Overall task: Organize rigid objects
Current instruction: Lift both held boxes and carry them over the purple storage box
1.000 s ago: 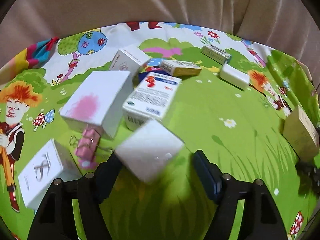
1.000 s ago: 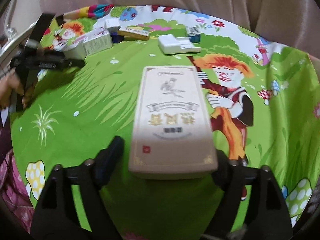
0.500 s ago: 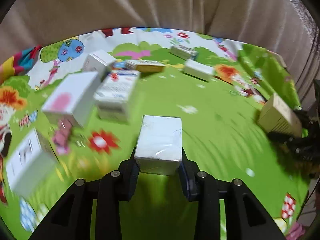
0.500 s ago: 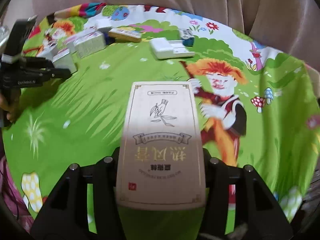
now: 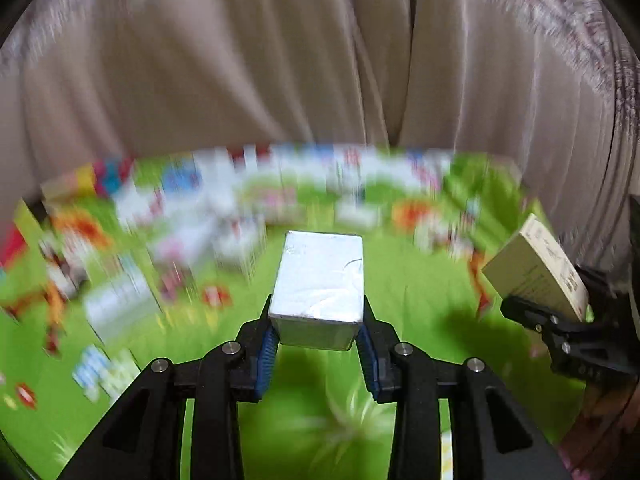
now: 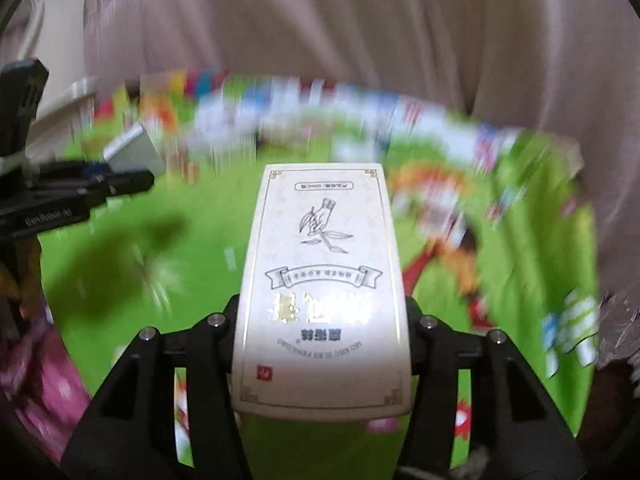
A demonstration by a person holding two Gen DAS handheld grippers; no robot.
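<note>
Two boxes are held clear of the green cloth (image 5: 420,304), each clamped so it can be carried off for sorting. Lower centre of the left view, the white box (image 5: 320,284) sits pinched between the left gripper's (image 5: 318,340) blue pads. Lower centre of the right view, the cream box (image 6: 322,292) is squeezed lengthwise by the right gripper (image 6: 322,344). Other boxes beyond are blurred.

Boxes (image 5: 320,280) (image 6: 320,280) above mat (image 5: 420,292)
</note>
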